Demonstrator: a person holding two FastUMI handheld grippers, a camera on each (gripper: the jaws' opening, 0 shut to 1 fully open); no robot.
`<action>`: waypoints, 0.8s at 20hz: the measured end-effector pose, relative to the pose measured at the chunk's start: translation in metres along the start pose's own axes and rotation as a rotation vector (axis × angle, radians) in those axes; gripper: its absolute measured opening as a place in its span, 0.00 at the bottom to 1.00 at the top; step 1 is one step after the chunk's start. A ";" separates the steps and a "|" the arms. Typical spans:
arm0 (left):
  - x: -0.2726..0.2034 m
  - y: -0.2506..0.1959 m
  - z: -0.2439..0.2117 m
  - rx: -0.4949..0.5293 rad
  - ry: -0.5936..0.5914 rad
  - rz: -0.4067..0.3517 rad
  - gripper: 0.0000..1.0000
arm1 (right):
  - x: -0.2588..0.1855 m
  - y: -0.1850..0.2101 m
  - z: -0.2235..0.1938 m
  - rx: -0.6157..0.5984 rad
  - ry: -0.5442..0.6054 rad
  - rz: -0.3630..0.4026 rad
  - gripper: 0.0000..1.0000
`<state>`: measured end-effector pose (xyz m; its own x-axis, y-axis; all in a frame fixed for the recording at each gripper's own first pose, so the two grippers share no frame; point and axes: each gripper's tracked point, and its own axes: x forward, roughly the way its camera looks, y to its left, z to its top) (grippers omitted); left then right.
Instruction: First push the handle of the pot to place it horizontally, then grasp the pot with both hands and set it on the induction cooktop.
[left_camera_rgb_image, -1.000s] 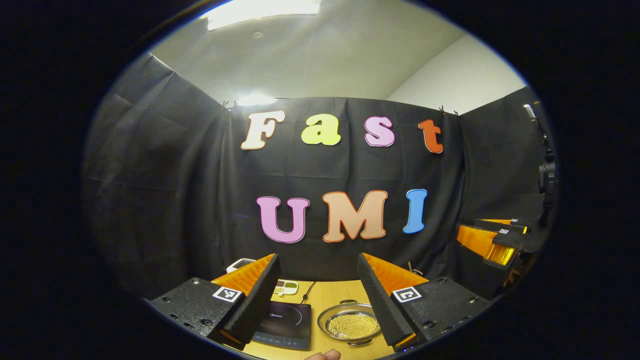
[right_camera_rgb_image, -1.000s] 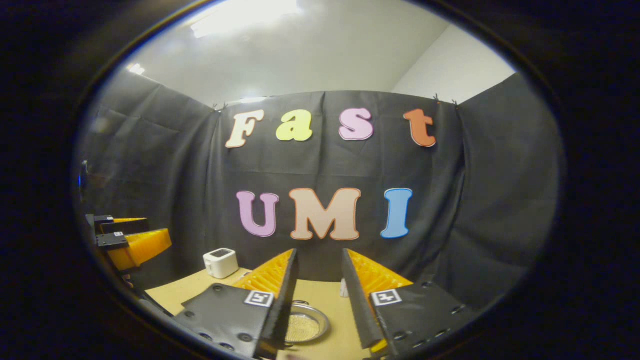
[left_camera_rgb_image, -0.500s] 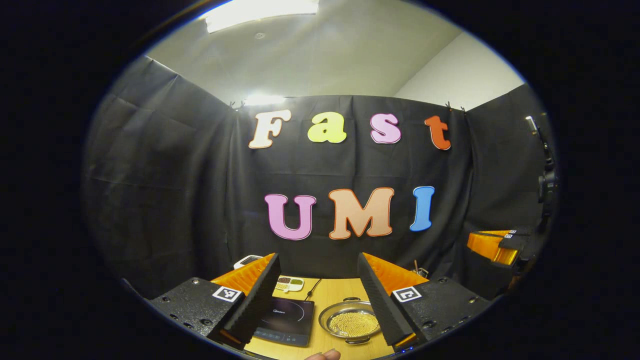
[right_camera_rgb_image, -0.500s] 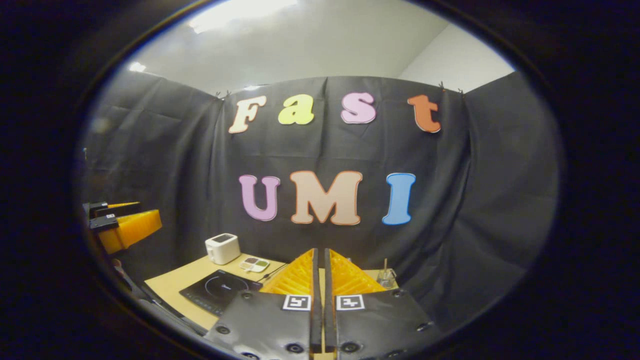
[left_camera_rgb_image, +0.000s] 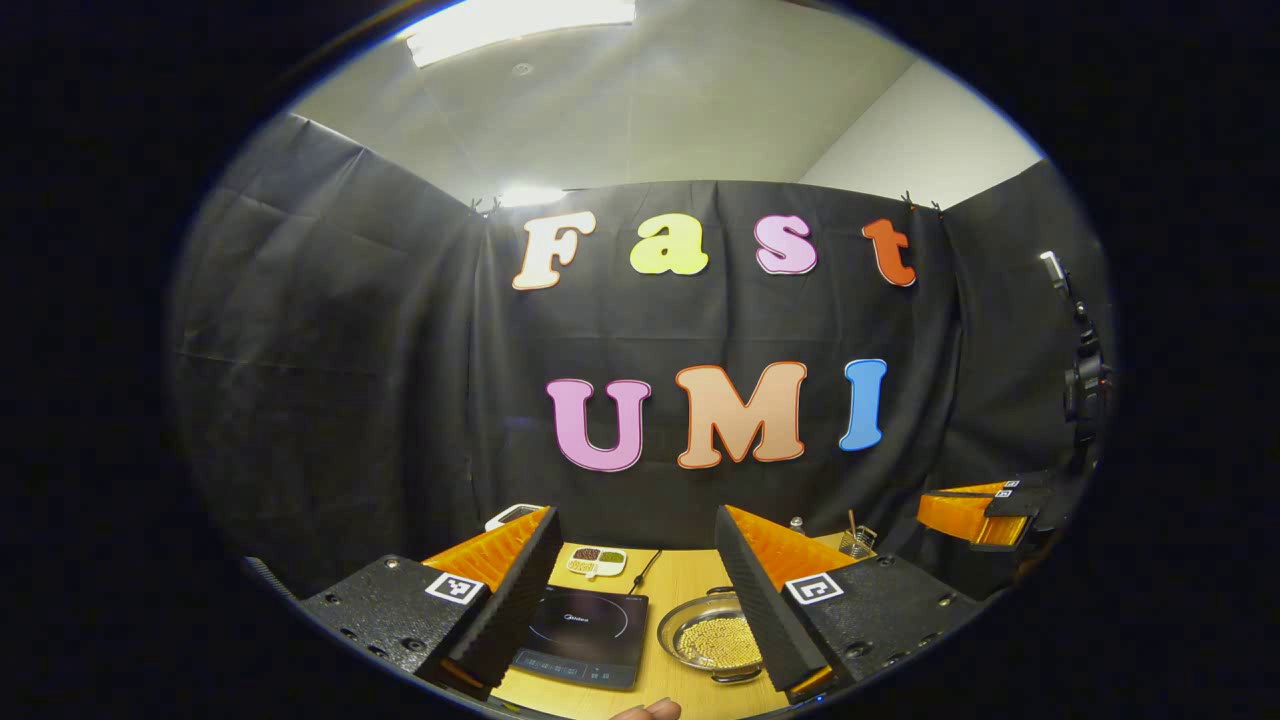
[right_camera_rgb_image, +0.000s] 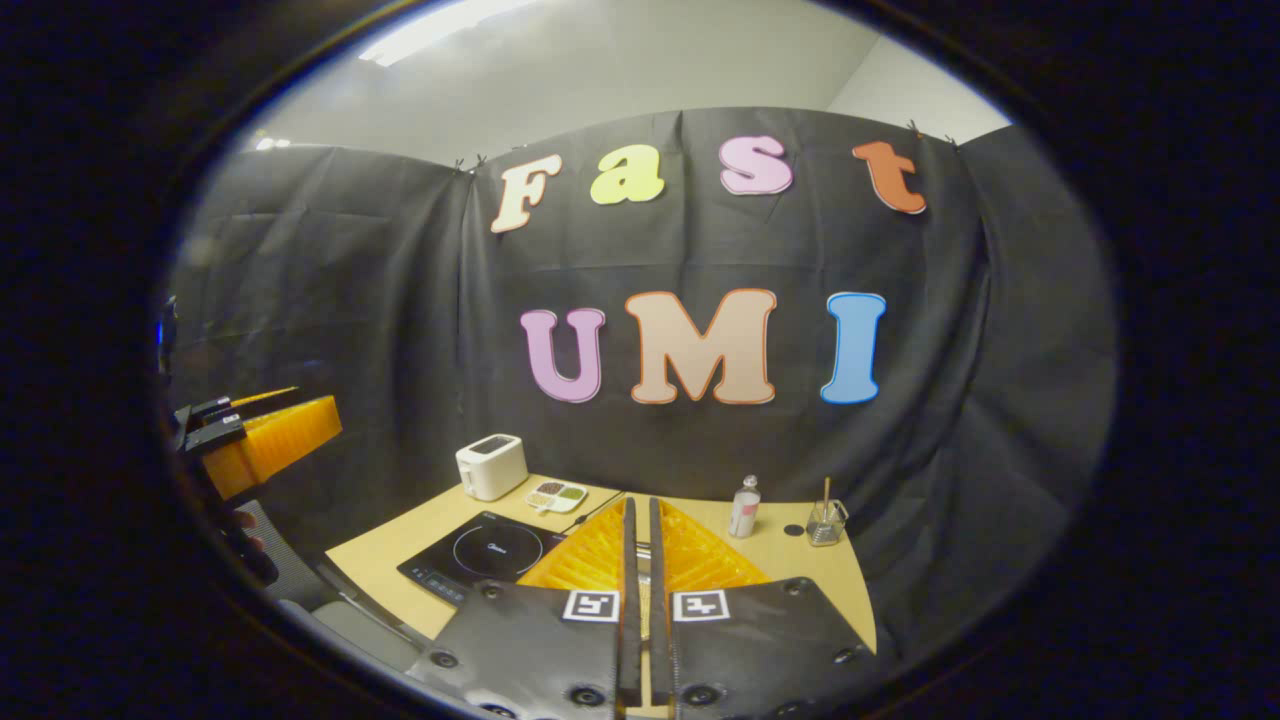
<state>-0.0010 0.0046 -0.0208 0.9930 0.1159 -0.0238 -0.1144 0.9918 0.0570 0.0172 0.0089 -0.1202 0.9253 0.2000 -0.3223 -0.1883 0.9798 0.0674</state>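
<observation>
A shallow steel pot (left_camera_rgb_image: 712, 640) holding small golden beads sits on the wooden table (left_camera_rgb_image: 675, 580), to the right of a black induction cooktop (left_camera_rgb_image: 585, 625). A small loop handle (left_camera_rgb_image: 738, 677) shows on its near rim. My left gripper (left_camera_rgb_image: 636, 515) is open, held high above the table, with cooktop and pot seen between its fingers. My right gripper (right_camera_rgb_image: 640, 502) is shut with nothing in it; its fingers hide the pot. The cooktop (right_camera_rgb_image: 480, 555) lies left of them. Each gripper shows far off in the other's view: the right gripper (left_camera_rgb_image: 985, 503) and the left gripper (right_camera_rgb_image: 265, 440).
A white toaster (right_camera_rgb_image: 492, 466) and a small divided dish (right_camera_rgb_image: 557, 493) stand at the table's back left. A small bottle (right_camera_rgb_image: 743, 507) and a glass (right_camera_rgb_image: 825, 520) with a stick stand at the back right. A cable (left_camera_rgb_image: 645, 568) runs from the cooktop towards the wall.
My right gripper has gone from open to shut, and its view has dropped to take in more of the table. The left gripper stays open and its view has shifted slightly.
</observation>
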 end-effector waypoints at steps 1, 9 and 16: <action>0.007 0.009 -0.005 -0.010 0.006 -0.005 0.89 | 0.008 0.006 -0.003 0.007 0.012 -0.007 0.05; 0.077 0.074 -0.027 0.021 -0.012 -0.116 0.94 | 0.069 0.057 -0.054 0.048 0.158 -0.096 0.05; 0.103 0.113 -0.080 -0.071 0.083 -0.177 0.89 | 0.095 0.085 -0.110 0.055 0.318 -0.147 0.01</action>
<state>0.0862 0.1325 -0.0966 0.9923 -0.0595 -0.1091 0.0569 0.9980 -0.0261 0.0534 0.1116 -0.2488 0.7908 0.0562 -0.6095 -0.0348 0.9983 0.0468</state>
